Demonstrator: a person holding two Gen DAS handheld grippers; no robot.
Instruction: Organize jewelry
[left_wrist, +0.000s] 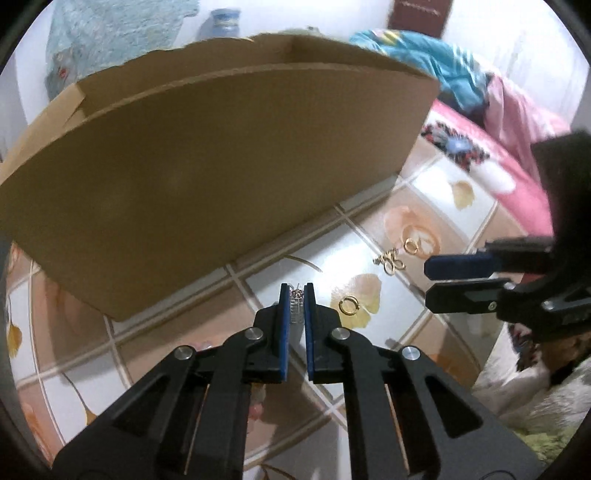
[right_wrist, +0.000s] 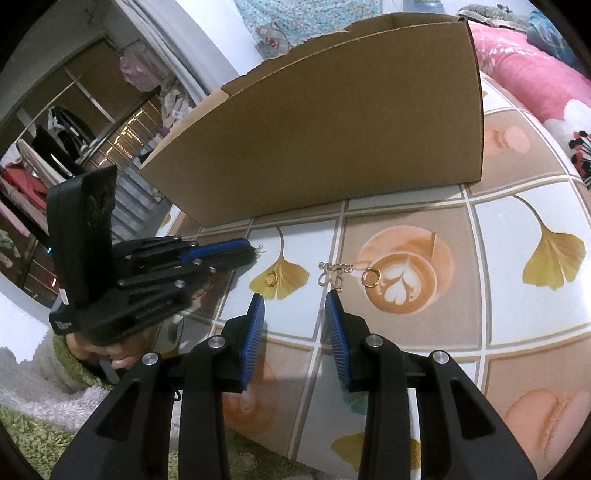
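Left gripper (left_wrist: 296, 291) was pinched nearly shut on a small silvery earring (left_wrist: 296, 304), pads pressing it, tips down at the patterned tabletop (left_wrist: 436, 192). No earlier frame here, so motion is left out. Right gripper (right_wrist: 295, 299) stood part open with nothing between its blue pads (right_wrist: 255, 332), hovering just short of the jewelry row. Loose pieces on the tabletop, near its front edge and in front of the cardboard box (left_wrist: 221, 155): a gold ring (left_wrist: 348, 305) on a yellow leaf print just right of the left tips, a silver-and-gold clasp-like piece (right_wrist: 334, 275) mid-row, and a second gold ring (right_wrist: 370, 277) on the latte-art print beside it, touching or nearly so; couldn't tell which. The box sat open-topped toward the far edge, its contents hidden. Pink bedding (right_wrist: 524, 70) lay beyond the tabletop's right edge.
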